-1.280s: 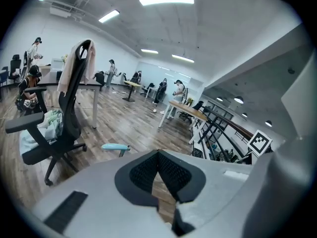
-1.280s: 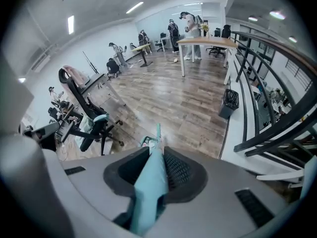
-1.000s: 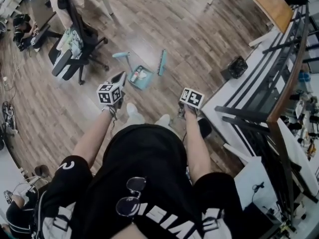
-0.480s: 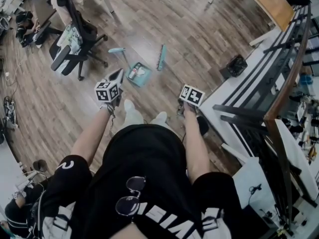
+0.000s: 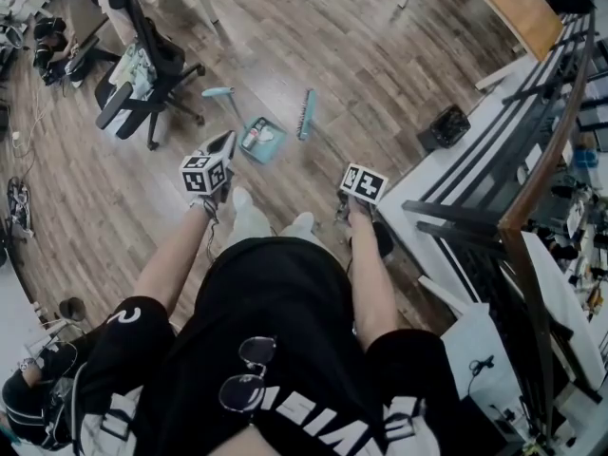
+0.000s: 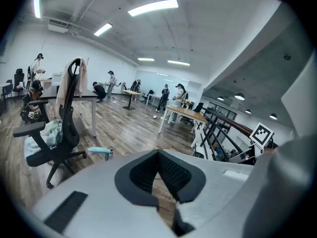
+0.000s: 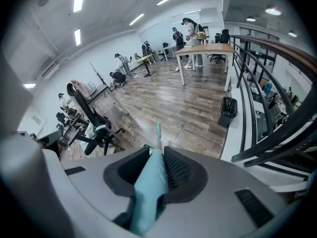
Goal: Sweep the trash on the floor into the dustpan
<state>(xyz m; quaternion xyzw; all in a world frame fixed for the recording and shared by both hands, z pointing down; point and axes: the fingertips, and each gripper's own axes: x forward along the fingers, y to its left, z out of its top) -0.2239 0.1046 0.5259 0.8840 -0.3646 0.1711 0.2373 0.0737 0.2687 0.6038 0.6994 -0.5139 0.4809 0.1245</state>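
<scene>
The teal dustpan (image 5: pixel 267 147) stands on the wood floor ahead of the person's feet, with pale pieces of trash (image 5: pixel 255 139) inside it. Its long handle ends in a teal grip (image 5: pixel 219 93) (image 6: pixel 99 151) that nothing holds. Just right of the pan lies the teal broom head (image 5: pixel 306 114) (image 7: pixel 158 130). The broom's handle (image 7: pixel 151 182) runs back between the jaws of my right gripper (image 5: pixel 341 207) (image 7: pixel 157 170), which is shut on it. My left gripper (image 5: pixel 226 146) (image 6: pixel 159 175) hovers near the pan's left side, shut and empty.
A black office chair (image 5: pixel 142 69) draped with clothes stands left of the dustpan. A black waste bin (image 5: pixel 446 127) sits at the right by a white desk with black rails (image 5: pixel 494 183). A wooden table (image 5: pixel 513 8) is far right. Several people work far off.
The whole view has drifted slightly, so dustpan and broom sit a little higher in the frame. Both grippers keep their poses, and the broom head stays right of the pan.
</scene>
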